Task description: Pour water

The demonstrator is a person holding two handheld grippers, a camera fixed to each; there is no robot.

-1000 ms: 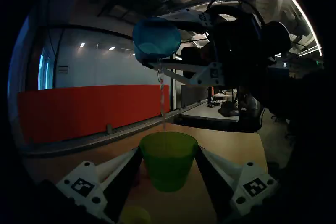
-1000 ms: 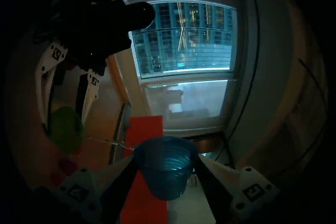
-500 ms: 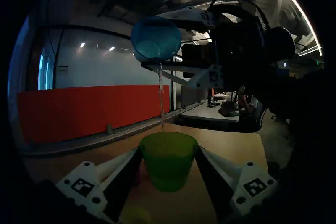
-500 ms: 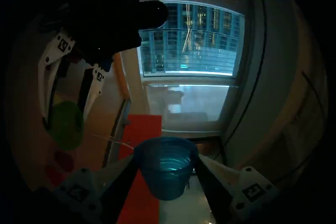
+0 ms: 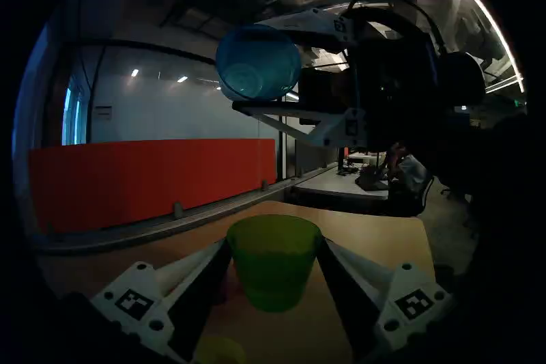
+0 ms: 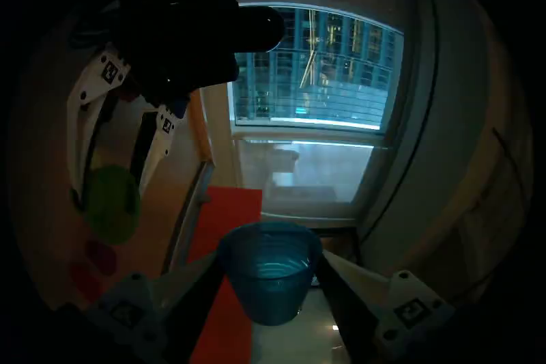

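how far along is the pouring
Looks done: no stream falls from the tipped translucent blue plastic cup, so pouring seems over. In hand: right claw grips it above the green plastic cup in the left claw. Left: righting the blue cup, probably setting both down.

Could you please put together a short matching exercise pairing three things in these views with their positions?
Things:
1. green cup
2. blue cup
3. red panel

Positions:
A. tipped on its side, raised high
B. stretched across the background
C. upright, low in the left gripper view

Pairs: 1-C; 2-A; 3-B
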